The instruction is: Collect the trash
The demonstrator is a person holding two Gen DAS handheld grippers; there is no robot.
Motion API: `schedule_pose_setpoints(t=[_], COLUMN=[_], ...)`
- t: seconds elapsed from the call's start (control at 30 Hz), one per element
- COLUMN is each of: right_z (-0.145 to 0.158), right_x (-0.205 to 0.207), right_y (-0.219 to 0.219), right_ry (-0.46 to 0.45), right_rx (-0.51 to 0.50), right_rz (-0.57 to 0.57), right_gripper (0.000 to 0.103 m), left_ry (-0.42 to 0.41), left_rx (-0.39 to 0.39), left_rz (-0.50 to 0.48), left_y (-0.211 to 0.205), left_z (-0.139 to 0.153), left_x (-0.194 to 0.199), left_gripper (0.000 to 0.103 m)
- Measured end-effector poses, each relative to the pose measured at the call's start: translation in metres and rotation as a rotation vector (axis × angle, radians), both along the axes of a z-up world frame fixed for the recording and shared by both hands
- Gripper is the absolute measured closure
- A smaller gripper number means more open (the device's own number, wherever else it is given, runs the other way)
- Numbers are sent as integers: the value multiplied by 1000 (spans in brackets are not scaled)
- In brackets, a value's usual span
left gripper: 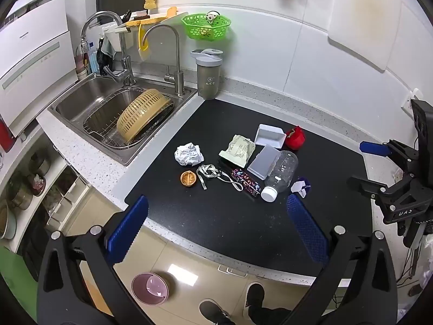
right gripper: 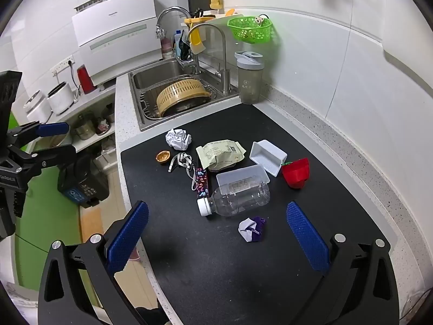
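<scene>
Left gripper: spread wide, nothing between the blue pads, tilted downward over the near edge of the desk. Left fingers black with blue ribbed pads, one past the desk's near left corner, the other over the near edge.

Right gripper: likewise spread wide and empty, angled downward above the near part of the desk. Right fingers apart, touching nothing.

Side by side, each showing at the edge of the other's view. Shoes on the floor below the near edge.
</scene>
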State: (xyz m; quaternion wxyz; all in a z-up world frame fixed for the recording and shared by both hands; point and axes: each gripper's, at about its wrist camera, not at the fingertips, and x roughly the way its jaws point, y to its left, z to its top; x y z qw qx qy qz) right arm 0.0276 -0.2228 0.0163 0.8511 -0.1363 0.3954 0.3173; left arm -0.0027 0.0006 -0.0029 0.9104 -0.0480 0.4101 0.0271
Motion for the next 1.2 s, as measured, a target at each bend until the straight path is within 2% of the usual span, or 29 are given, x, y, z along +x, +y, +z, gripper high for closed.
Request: schedule_pose_setpoints(t=[1.2], right_z=[0], right_x=[4], right_y=[-2], right_ry=[-2], right_rx=[-4], right_rz=[1], right_gripper=[5], left_ry=[1], left_rx=[1], left_rz=[5], left_y=[0], left_z=[4], left_x=[1], left_gripper=[3])
